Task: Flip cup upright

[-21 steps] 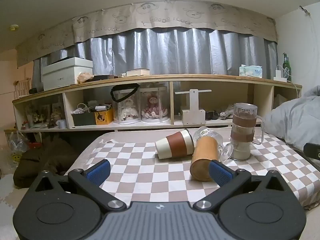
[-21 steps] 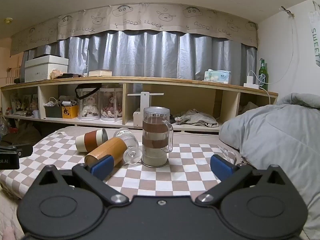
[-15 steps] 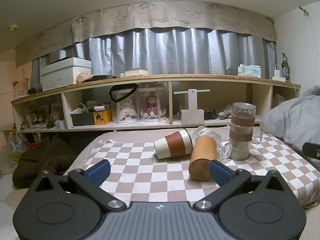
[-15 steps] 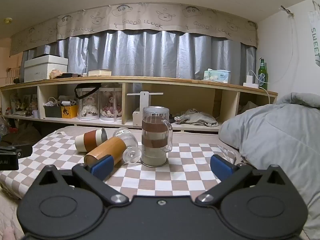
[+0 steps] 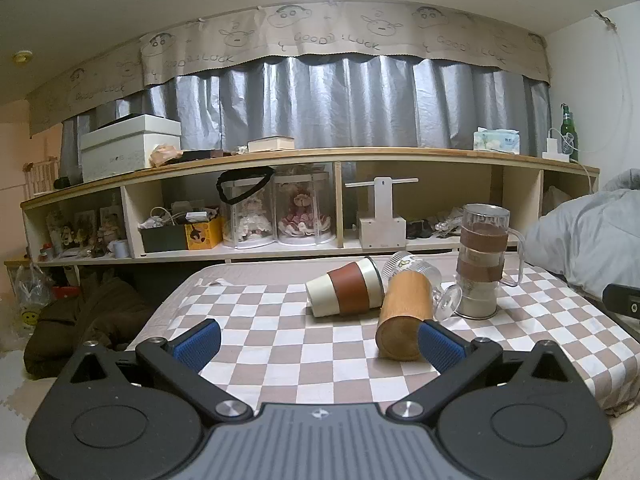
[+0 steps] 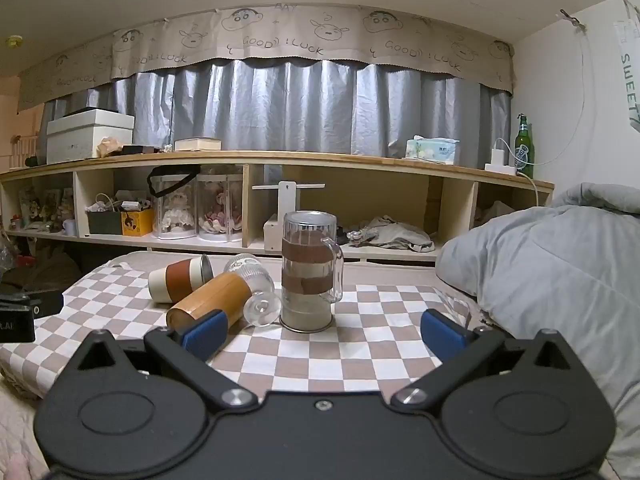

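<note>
A white cup with a brown sleeve (image 5: pixel 347 293) lies on its side on the checkered cloth (image 5: pixel 280 344); it also shows in the right wrist view (image 6: pixel 178 280). A wooden tumbler (image 5: pixel 404 316) lies on its side beside it, and it shows in the right wrist view (image 6: pixel 212 300). A glass goblet (image 5: pixel 424 276) lies behind the tumbler. A clear mug with brown bands (image 6: pixel 310 276) stands mouth down. My left gripper (image 5: pixel 318 344) is open and empty, short of the cups. My right gripper (image 6: pixel 322 332) is open and empty in front of the mug.
A grey duvet (image 6: pixel 560 272) lies to the right of the cloth. A long wooden shelf (image 5: pixel 320 200) with boxes and doll cases runs behind. A dark bundle (image 5: pixel 80 320) sits on the floor at the left.
Both grippers have drifted slightly; the cups sit a touch lower in the views. Nothing on the cloth has moved.
</note>
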`<state>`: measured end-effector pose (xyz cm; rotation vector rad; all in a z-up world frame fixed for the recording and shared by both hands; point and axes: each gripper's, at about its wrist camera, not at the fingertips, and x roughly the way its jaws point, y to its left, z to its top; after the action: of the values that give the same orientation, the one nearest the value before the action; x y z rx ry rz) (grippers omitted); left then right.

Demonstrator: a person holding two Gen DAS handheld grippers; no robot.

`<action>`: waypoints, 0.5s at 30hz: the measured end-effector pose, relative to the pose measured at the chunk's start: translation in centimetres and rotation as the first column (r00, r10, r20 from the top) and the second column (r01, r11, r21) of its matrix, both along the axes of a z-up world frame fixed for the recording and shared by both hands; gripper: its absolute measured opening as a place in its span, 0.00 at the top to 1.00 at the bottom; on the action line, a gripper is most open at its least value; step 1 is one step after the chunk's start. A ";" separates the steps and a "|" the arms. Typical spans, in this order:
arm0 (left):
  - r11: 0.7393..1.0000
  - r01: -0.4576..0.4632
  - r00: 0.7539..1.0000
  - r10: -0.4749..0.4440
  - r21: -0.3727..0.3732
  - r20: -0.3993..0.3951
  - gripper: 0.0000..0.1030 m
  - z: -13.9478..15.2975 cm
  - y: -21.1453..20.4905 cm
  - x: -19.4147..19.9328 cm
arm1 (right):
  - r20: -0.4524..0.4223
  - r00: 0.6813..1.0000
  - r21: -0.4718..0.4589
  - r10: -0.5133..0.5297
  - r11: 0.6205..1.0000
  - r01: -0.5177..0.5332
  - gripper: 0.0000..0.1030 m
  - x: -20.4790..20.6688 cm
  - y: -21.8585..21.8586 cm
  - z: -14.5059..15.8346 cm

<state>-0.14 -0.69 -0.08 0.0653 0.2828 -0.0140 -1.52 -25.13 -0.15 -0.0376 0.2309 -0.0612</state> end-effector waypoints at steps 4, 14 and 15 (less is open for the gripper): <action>1.000 0.000 1.000 0.000 0.002 0.000 0.00 -0.2 -0.3 0.2 | -0.001 1.000 0.000 0.000 1.000 0.000 0.00 0.0 0.0 0.0; 1.000 0.001 1.000 -0.001 0.001 -0.003 0.00 -0.2 -0.3 0.3 | -0.003 1.000 0.001 0.000 1.000 0.000 0.00 0.0 -0.1 0.0; 1.000 0.001 1.000 -0.001 0.001 -0.003 0.00 -0.2 -0.4 0.3 | -0.003 1.000 0.000 -0.001 1.000 0.001 0.00 0.1 -0.1 0.0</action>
<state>0.11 -1.06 -0.26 0.0668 0.2862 -0.0144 -1.47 -25.18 -0.11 -0.0374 0.2337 -0.0616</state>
